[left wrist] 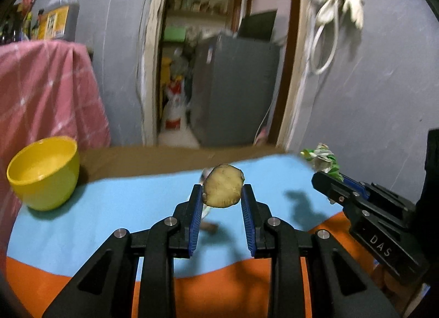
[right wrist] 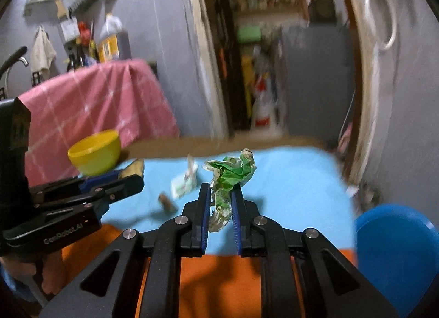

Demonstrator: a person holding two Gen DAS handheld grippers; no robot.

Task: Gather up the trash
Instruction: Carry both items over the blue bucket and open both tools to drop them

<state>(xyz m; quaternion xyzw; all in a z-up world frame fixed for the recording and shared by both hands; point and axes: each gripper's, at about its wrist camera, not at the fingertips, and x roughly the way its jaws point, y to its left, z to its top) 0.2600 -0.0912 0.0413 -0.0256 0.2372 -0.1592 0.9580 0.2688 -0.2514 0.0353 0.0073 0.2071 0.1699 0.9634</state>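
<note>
My left gripper [left wrist: 222,190] is shut on a brown, dried round peel slice [left wrist: 223,189] and holds it above the blue mat [left wrist: 123,208]. My right gripper [right wrist: 221,191] is shut on a crumpled green wrapper [right wrist: 231,174] and holds it above the mat too. In the left wrist view the right gripper [left wrist: 325,178] shows at the right with the wrapper [left wrist: 322,157]. In the right wrist view the left gripper [right wrist: 131,176] shows at the left with the peel [right wrist: 134,168]. A white-green wrapper [right wrist: 185,182] and a small brown scrap [right wrist: 167,202] lie on the mat.
A yellow bowl [left wrist: 45,172] stands at the mat's left rear [right wrist: 96,152]. A blue bin [right wrist: 397,252] sits low at the right. A pink checked cloth [left wrist: 46,93] covers furniture at the left. An orange surface [right wrist: 219,285] lies below the mat. A doorway [left wrist: 219,57] is behind.
</note>
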